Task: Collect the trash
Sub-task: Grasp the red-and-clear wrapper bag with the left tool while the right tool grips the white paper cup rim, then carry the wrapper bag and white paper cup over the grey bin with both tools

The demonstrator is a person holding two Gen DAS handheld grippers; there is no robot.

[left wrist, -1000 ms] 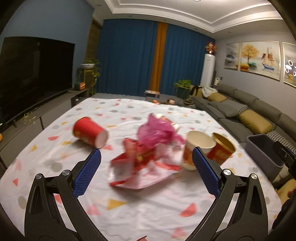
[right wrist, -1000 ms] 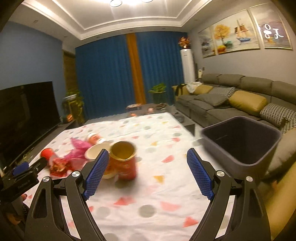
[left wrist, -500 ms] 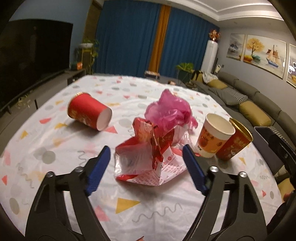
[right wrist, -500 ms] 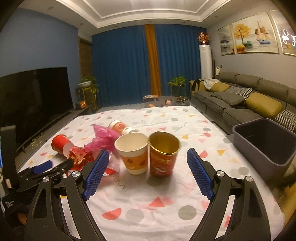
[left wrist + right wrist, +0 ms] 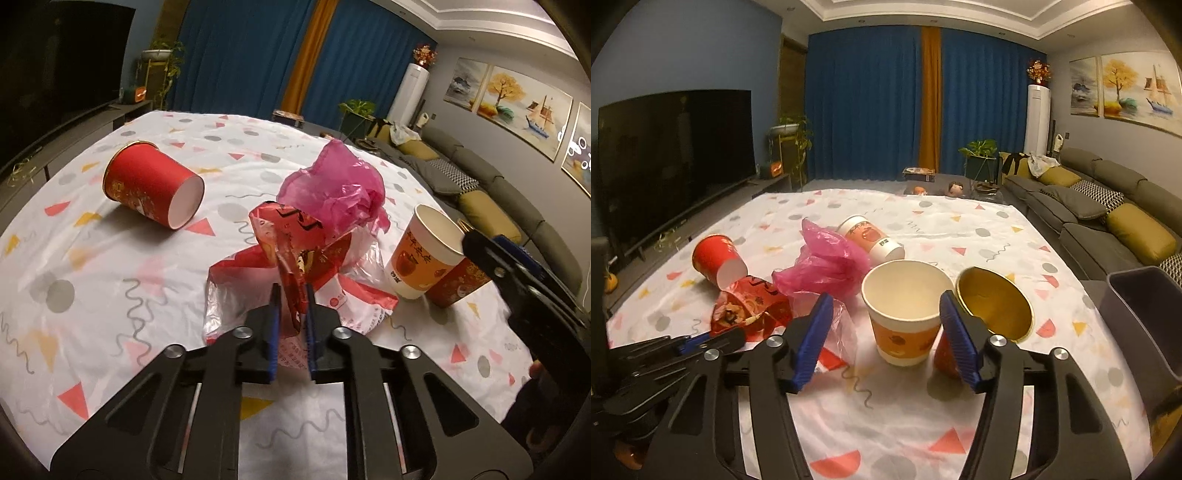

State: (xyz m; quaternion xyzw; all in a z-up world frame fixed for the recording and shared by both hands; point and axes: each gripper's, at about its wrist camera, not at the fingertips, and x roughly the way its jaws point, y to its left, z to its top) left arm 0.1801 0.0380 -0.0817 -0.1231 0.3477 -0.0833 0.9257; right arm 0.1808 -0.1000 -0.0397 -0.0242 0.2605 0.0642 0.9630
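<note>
Surface: white confetti-print tablecloth [image 5: 960,229]
Left gripper [image 5: 291,295]: jaws closing, pinching crumpled red plastic wrapper [image 5: 291,254]
Right gripper [image 5: 886,325]: jaws closing around upright white-orange paper cup [image 5: 905,317], pads not touching

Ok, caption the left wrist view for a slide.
Left gripper closing on a red wrapper among cups.

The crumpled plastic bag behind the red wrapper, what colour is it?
Pink-magenta; the crumpled plastic bag shows best in the left wrist view.
</note>
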